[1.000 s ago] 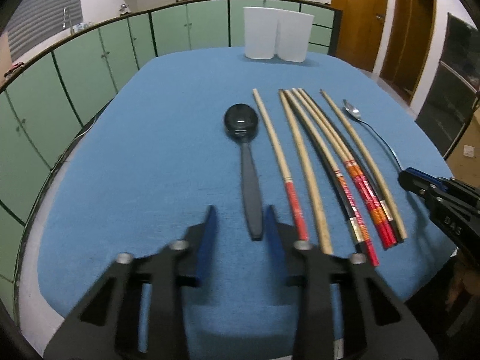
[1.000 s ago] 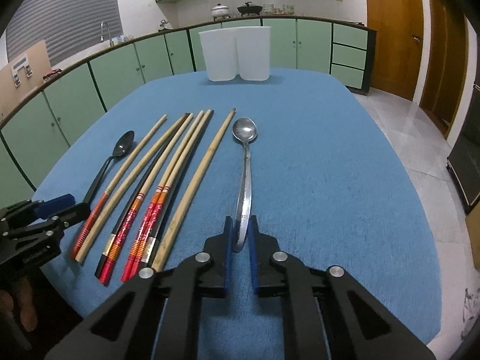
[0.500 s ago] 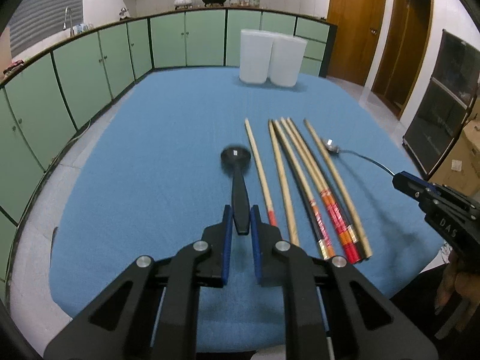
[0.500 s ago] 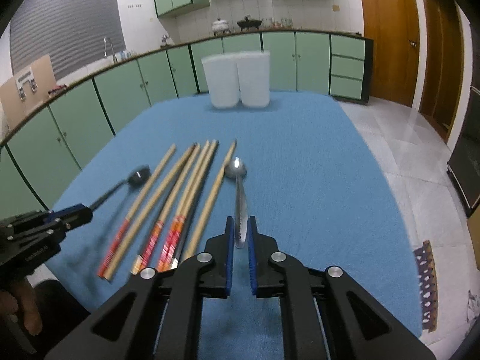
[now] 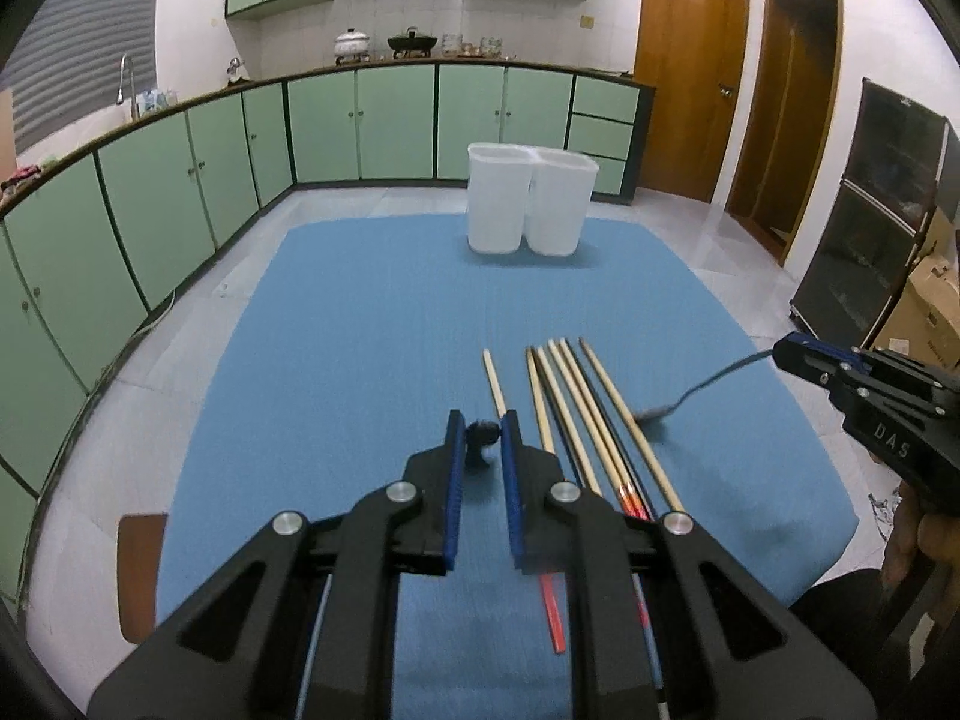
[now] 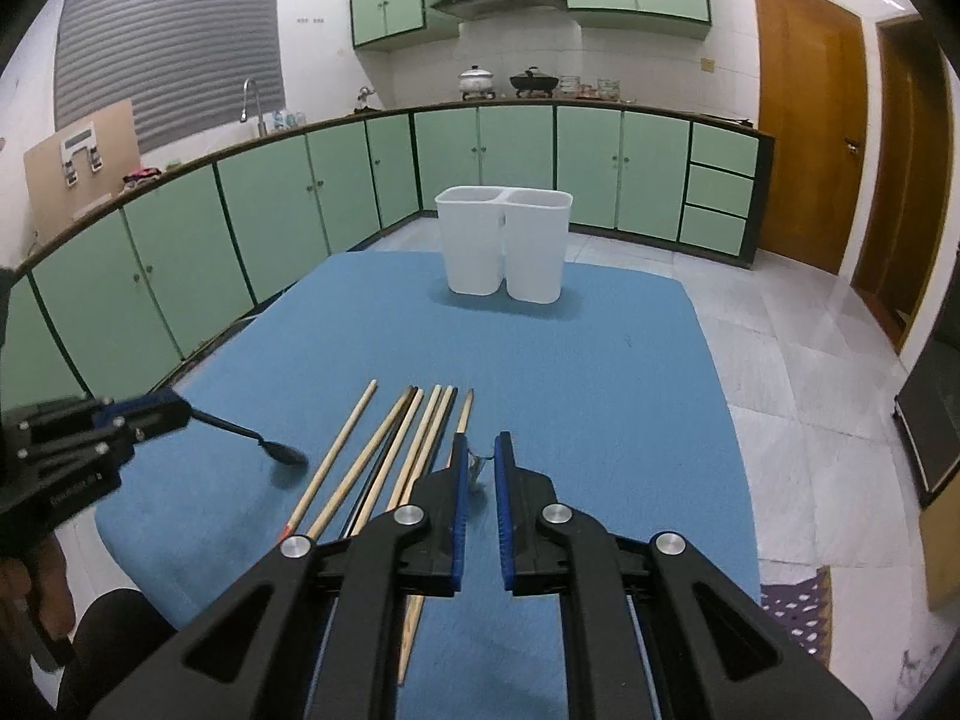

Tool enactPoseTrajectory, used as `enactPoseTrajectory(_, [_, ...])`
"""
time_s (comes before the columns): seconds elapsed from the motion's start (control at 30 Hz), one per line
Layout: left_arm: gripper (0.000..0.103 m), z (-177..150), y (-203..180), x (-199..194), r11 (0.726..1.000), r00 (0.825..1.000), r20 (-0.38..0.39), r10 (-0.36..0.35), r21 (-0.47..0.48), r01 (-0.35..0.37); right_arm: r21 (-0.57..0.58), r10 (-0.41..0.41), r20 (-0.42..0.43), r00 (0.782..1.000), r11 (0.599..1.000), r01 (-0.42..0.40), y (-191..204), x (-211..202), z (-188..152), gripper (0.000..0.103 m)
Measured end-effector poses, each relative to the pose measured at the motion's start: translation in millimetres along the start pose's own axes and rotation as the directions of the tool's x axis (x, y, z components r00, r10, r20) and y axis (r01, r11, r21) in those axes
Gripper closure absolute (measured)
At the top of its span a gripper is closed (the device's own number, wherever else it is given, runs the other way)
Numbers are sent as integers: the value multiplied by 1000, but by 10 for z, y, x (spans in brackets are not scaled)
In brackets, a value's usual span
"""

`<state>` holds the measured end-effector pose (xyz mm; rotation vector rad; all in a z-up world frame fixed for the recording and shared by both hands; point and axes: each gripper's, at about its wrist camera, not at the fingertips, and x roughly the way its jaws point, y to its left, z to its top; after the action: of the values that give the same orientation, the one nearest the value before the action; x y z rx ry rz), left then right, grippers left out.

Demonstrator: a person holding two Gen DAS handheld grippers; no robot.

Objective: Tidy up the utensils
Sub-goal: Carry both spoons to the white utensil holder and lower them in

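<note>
My left gripper [image 5: 479,438] is shut on the black spoon [image 5: 482,441] and holds it in the air, bowl pointing forward; it also shows in the right wrist view [image 6: 264,444]. My right gripper [image 6: 478,462] is shut on the metal spoon [image 6: 477,468], also lifted; in the left wrist view the metal spoon [image 5: 696,393] hangs from it above the table. Several chopsticks [image 5: 576,420] lie side by side on the blue table [image 5: 372,348]. Two white containers [image 5: 528,207] stand side by side at the far edge.
Green cabinets [image 5: 180,180] curve around the left and back. Wooden doors [image 5: 690,72] are at the back right. A dark glass cabinet [image 5: 870,228] and a cardboard box [image 5: 924,318] stand at the right. A brown chair seat [image 5: 141,570] shows by the table's near left edge.
Both grippers have risen from the table with their spoons. The left gripper closed on the black spoon's handle a second ago. The chopsticks have not moved.
</note>
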<state>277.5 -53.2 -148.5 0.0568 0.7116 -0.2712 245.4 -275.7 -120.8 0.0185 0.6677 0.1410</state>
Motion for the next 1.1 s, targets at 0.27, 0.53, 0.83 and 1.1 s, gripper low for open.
enactPoseTrajectory(0.27, [92, 265, 33, -19, 1000, 1000, 25, -17, 14, 17, -34, -3, 5, 1000, 999, 3, 1, -53, 139, 95])
enactPoseTrajectory(0.53, [92, 430, -8, -20, 999, 999, 45, -29, 34, 28, -56, -4, 24, 1000, 998, 5, 5, -82, 284, 95])
enactPoseTrajectory(0.83, [92, 909, -17, 141, 996, 996, 62, -69, 58, 66, -83, 9, 49, 999, 997, -4, -86, -32, 722, 95])
enactPoseTrajectory(1.1, [92, 1794, -19, 389, 994, 988, 128, -85, 80, 75, -83, 18, 70, 997, 997, -12, -262, 256, 1497, 95])
